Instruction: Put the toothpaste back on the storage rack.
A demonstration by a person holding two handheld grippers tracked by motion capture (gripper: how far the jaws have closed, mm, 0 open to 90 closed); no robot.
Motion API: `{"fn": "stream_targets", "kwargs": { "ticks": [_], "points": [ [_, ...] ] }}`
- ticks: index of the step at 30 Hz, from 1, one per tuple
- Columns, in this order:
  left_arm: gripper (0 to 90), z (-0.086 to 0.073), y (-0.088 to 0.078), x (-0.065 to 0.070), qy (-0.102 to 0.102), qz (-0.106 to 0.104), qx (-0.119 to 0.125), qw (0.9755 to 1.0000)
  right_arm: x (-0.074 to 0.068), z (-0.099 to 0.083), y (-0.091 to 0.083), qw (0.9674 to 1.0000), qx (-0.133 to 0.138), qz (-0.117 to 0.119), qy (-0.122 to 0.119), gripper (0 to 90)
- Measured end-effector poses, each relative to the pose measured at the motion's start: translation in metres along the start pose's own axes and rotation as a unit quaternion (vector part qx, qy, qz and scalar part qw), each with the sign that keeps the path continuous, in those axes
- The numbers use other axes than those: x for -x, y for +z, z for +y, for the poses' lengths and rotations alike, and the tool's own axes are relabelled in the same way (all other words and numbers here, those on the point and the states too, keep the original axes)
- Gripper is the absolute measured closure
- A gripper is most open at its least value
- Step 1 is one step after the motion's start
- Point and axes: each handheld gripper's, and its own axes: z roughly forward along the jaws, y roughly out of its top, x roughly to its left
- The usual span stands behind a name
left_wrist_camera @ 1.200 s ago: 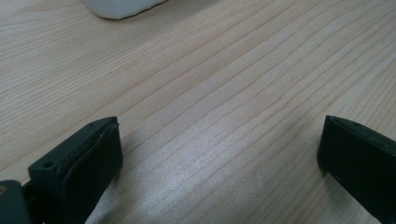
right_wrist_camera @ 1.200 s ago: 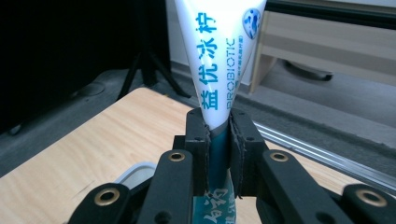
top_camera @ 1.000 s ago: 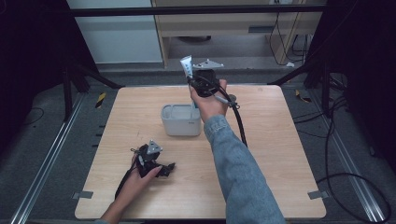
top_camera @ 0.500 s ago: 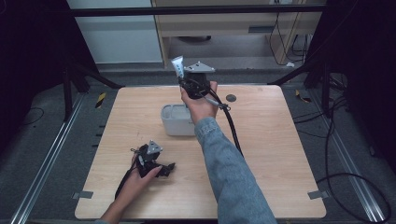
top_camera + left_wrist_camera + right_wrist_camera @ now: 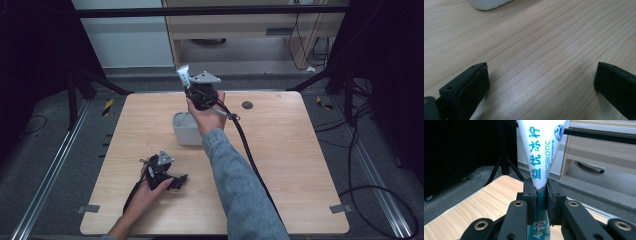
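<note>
A white tube (image 5: 541, 157) with blue lettering stands upright between the jaws of my right gripper (image 5: 541, 195), which is shut on its lower end. From above, that right gripper (image 5: 192, 90) hangs over the far rim of a white tub (image 5: 184, 131) near the table's middle, the tube (image 5: 183, 76) sticking up at its left. My left gripper (image 5: 172, 181) rests low on the wooden table (image 5: 300, 165) at the front left. Its jaws stand wide open over bare wood (image 5: 541, 75), with the tub's edge (image 5: 489, 3) farther off.
A small dark round spot (image 5: 247, 105) marks the table at the back right. A black cable (image 5: 250, 155) trails from the right gripper along the sleeve. Metal rails run along both sides of the table, and a cabinet stands beyond its far edge.
My right gripper has carried the tube leftward and a little lower, from beyond the tub's right side to above its far rim. The left gripper has stayed put.
</note>
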Motion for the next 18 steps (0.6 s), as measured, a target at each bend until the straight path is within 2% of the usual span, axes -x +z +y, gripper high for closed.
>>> {"fn": "stream_targets", "kwargs": {
  "ticks": [11,18],
  "points": [
    [0.0,0.000,0.000,0.000,0.000,0.000,0.001,1.0000,0.000,-0.017,0.010,0.9998,-0.019,0.001,0.002,79.3],
    [0.0,0.000,0.000,0.000,0.000,-0.001,0.001,1.0000,0.001,-0.020,0.014,0.9997,-0.022,0.000,0.003,79.3]
  ]
}}
